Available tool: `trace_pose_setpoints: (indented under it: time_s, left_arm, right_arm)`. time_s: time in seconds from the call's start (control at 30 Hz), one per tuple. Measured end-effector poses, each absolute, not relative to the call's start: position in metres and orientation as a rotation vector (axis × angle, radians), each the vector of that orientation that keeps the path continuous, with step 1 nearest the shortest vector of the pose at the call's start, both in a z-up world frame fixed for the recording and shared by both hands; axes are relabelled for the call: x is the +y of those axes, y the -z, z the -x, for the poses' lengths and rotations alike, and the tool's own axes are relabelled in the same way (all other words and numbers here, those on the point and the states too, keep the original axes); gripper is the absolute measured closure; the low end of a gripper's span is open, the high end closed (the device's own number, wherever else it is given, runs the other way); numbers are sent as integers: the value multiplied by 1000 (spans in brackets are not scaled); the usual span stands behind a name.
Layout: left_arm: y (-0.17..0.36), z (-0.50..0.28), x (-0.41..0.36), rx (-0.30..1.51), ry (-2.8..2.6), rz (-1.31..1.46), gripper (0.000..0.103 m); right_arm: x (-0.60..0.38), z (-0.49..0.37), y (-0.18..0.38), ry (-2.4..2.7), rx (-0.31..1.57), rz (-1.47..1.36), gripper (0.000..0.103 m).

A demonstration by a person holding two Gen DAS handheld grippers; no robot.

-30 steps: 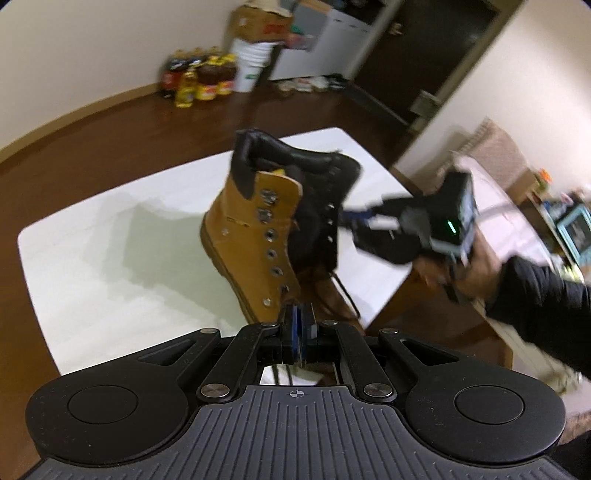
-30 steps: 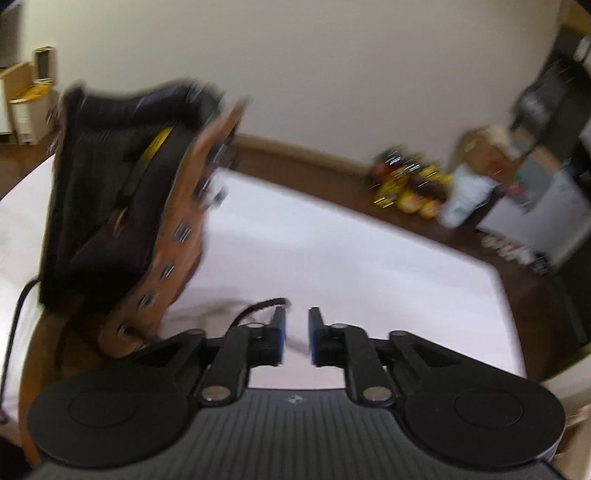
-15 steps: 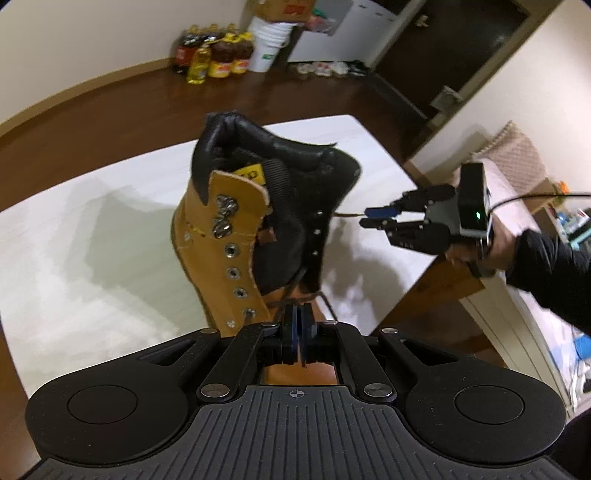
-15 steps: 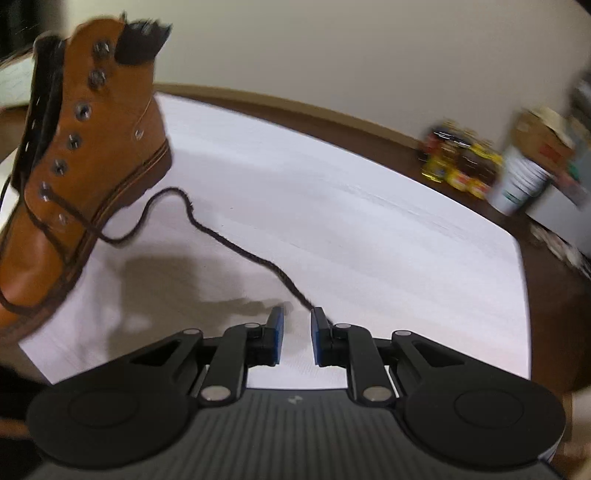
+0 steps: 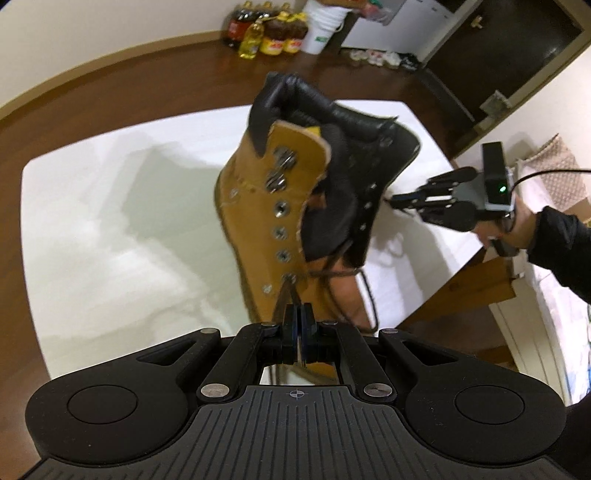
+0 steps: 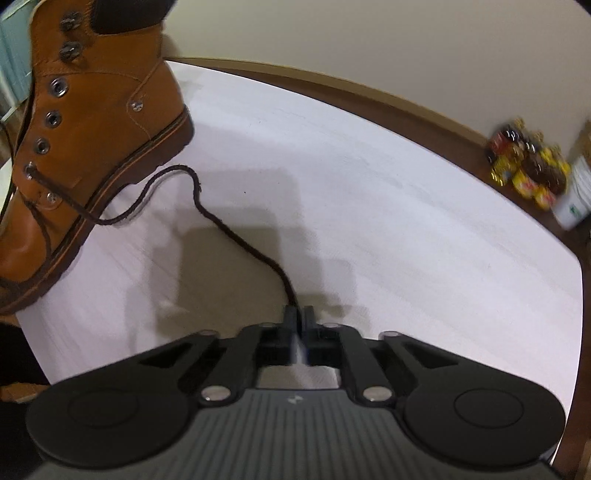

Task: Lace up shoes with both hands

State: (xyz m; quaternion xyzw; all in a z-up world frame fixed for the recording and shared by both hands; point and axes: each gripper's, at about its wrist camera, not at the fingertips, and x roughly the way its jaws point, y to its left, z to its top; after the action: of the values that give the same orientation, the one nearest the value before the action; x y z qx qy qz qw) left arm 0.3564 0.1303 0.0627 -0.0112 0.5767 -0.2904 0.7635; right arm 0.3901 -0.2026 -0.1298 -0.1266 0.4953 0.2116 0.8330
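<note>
A tan high-top boot [image 5: 280,206] with a black padded collar stands tilted on the white table [image 5: 110,221]. My left gripper [image 5: 298,314] is shut on the dark brown lace [image 5: 286,295] just below the lowest left eyelet. The other lace end [image 6: 229,229] trails from the boot [image 6: 92,122] across the table [image 6: 369,184] into my right gripper [image 6: 298,314], which is shut on its tip. From the left wrist view, the right gripper [image 5: 402,201] sits low beside the boot's right side, held by a hand in a dark sleeve.
Oil bottles [image 5: 273,37] and a white bucket [image 5: 321,31] stand on the wooden floor by the far wall. A dark door [image 5: 498,55] is at the back right. A wooden panel [image 5: 472,288] and bedding lie past the table's right edge.
The right gripper swung away from the boot's collar down to the tabletop and its jaws shut on the lace tip. The left gripper stayed shut on its lace while the boot tipped.
</note>
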Motion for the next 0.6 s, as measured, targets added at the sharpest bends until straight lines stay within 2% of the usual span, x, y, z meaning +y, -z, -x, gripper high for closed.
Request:
trace_pose_setpoints:
  time_s: [0.27, 0.6]
  left_arm:
    - [-56, -358, 133, 1249, 646, 47, 102]
    - [-54, -352, 134, 1253, 680, 53, 102]
  right_arm:
    - [-210, -352, 107, -380, 1178, -126, 101]
    - [-194, -302, 111, -292, 1299, -298, 101]
